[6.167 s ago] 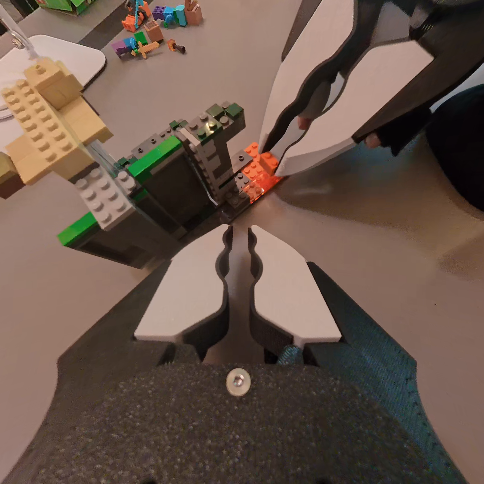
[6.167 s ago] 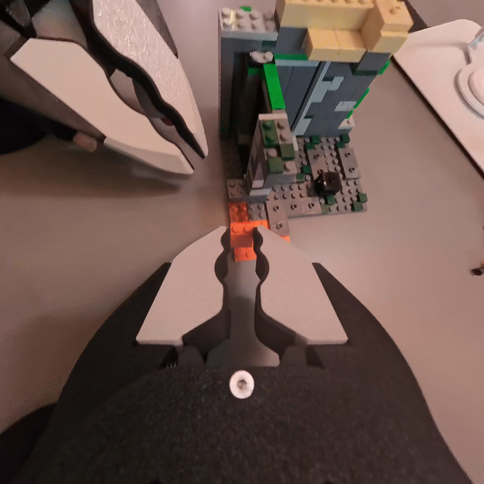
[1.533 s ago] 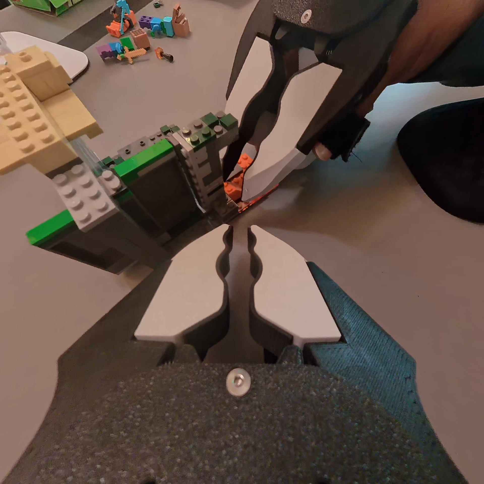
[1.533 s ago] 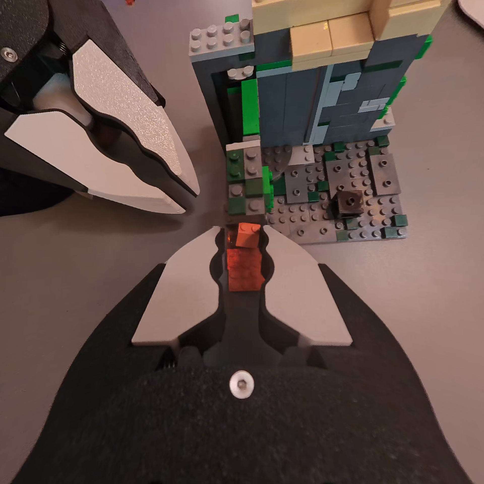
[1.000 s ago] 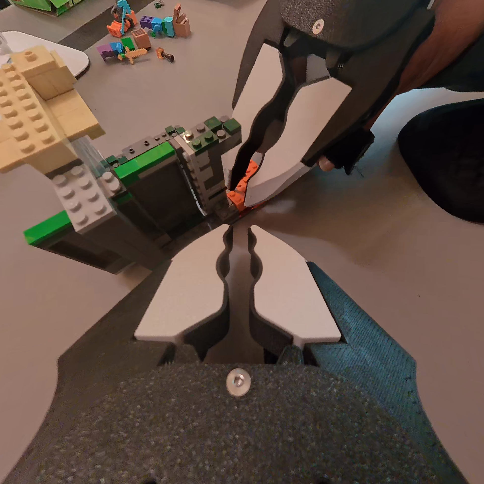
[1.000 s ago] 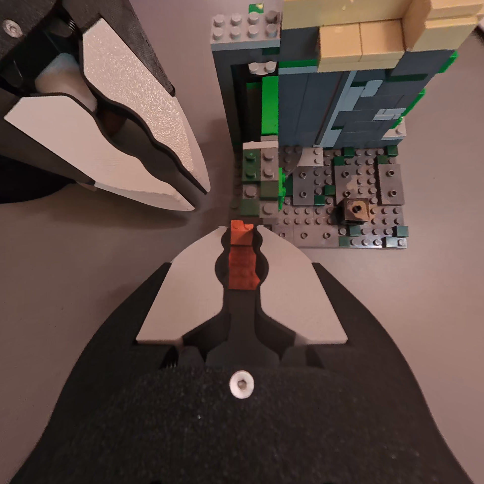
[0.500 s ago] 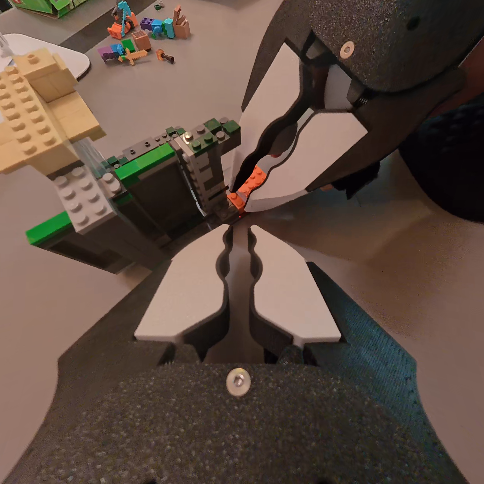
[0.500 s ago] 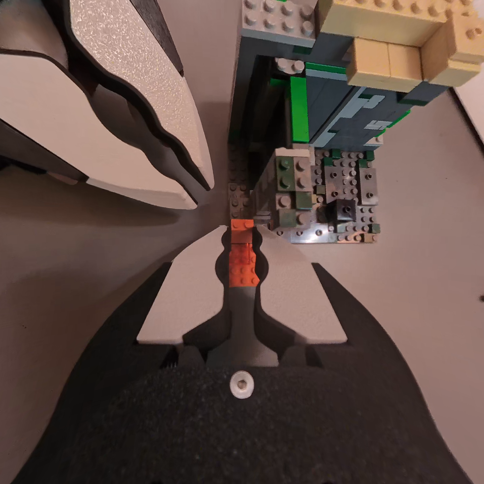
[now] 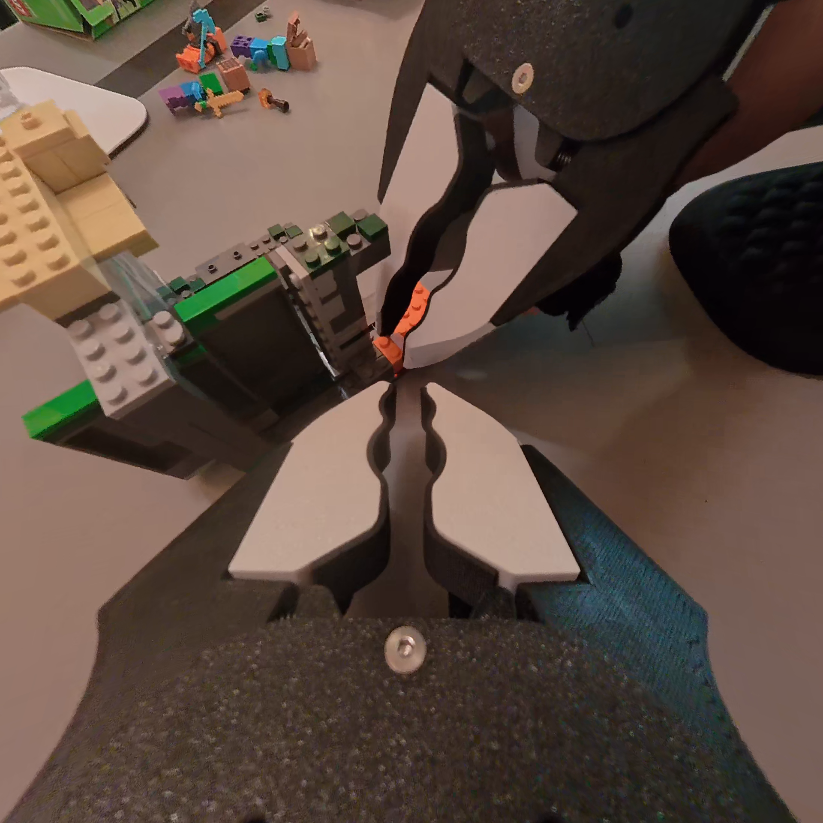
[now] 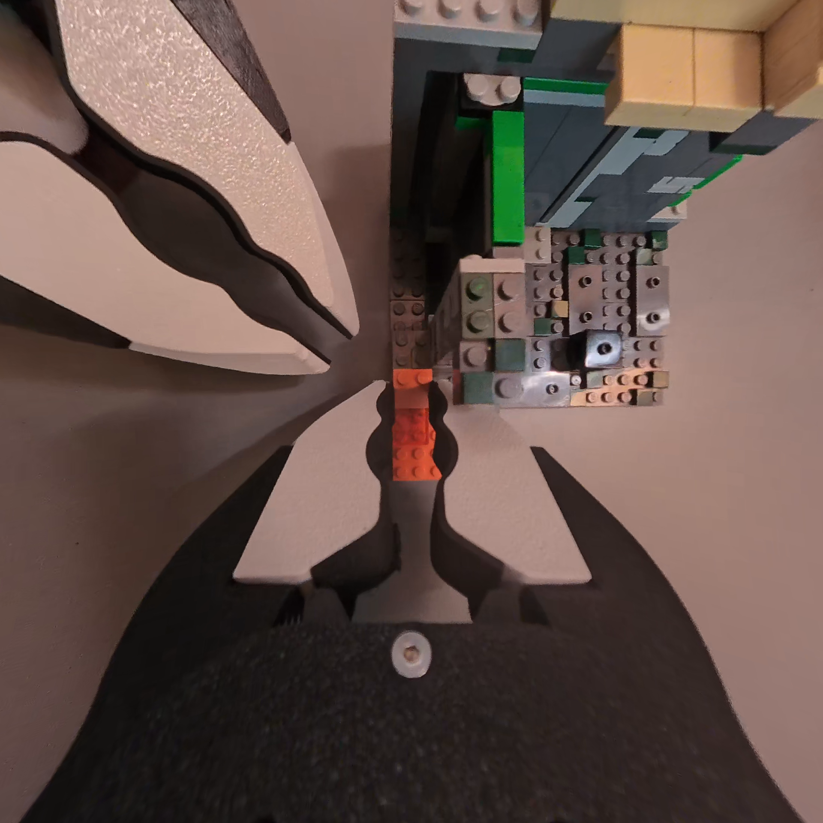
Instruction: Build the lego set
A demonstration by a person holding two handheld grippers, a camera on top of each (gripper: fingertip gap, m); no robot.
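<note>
The lego build (image 9: 249,311) stands left of centre, with grey walls, green strips and a tan roof (image 9: 40,213). In the right wrist view its studded grey base (image 10: 601,311) and a grey-green pillar (image 10: 485,307) show from above. My right gripper (image 10: 412,387) is shut on an orange lego piece (image 10: 414,441), several studs long. The piece's front end meets the dark strip at the base's near left corner, beside the pillar. In the left wrist view the right gripper (image 9: 398,356) comes down from the upper right with the orange piece (image 9: 412,311). My left gripper (image 9: 407,387) is shut and empty, its tips just short of that corner.
Loose minifigures and small coloured pieces (image 9: 240,67) lie at the far end of the grey table. A green box (image 9: 89,18) and a white board (image 9: 89,111) are at the far left. A black mesh object (image 9: 757,267) sits at the right. A person's arm (image 9: 779,89) holds the right gripper. From either gripper's tips it is about 6 centimeters to the grey-green pillar (image 10: 485,307). My left wrist view (image 9: 321,249) looks at it from another angle. The tan roof (image 9: 40,213) is about 10 centimeters from my left fingertips.
The right gripper has swung up more steeply over the build and closed in, bringing the orange piece's front end against the base's corner. The left gripper has stayed put.
</note>
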